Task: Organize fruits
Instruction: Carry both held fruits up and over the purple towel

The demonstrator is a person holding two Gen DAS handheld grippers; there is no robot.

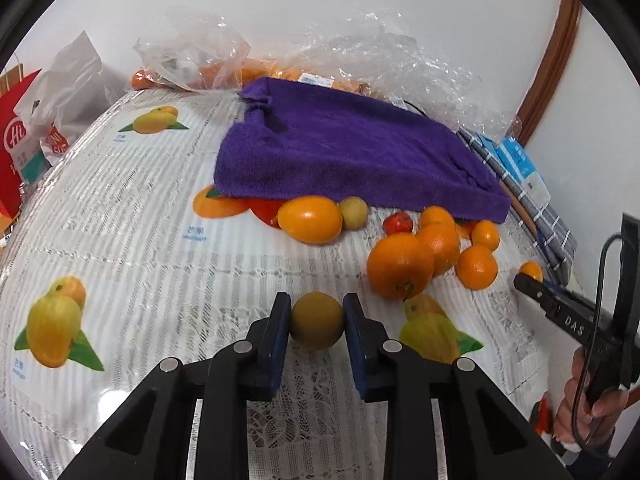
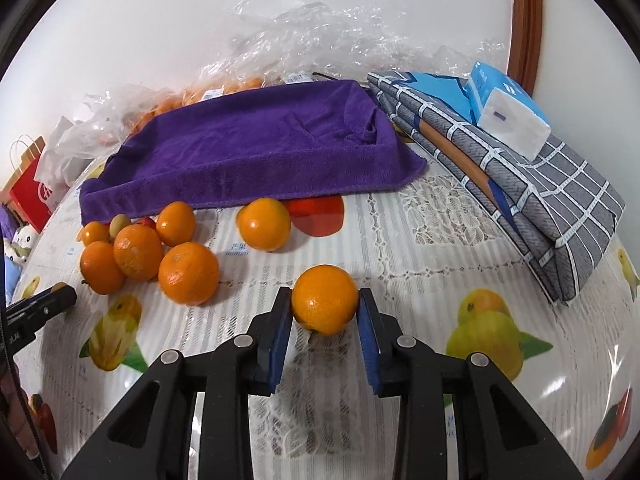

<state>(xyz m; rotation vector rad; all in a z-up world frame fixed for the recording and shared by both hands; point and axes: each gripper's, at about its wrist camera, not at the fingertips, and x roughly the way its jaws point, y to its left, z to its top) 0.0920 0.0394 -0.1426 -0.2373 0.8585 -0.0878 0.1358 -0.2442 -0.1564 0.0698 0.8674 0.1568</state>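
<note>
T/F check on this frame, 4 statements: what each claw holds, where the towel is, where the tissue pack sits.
1. The left claw grips a small yellow-brown fruit. True.
2. The right claw is open and holds nothing. False: it grips an orange.
3. The purple towel lies behind the loose fruit. True.
4. The tissue pack sits on the purple towel. False: it rests on the folded grey checked cloth.

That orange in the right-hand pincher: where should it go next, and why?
Probably carry the orange left and set it by the pile of oranges. The right gripper already clamps it above the tablecloth, and like fruit is gathered there; the left gripper holds a brownish-yellow fruit.
</note>
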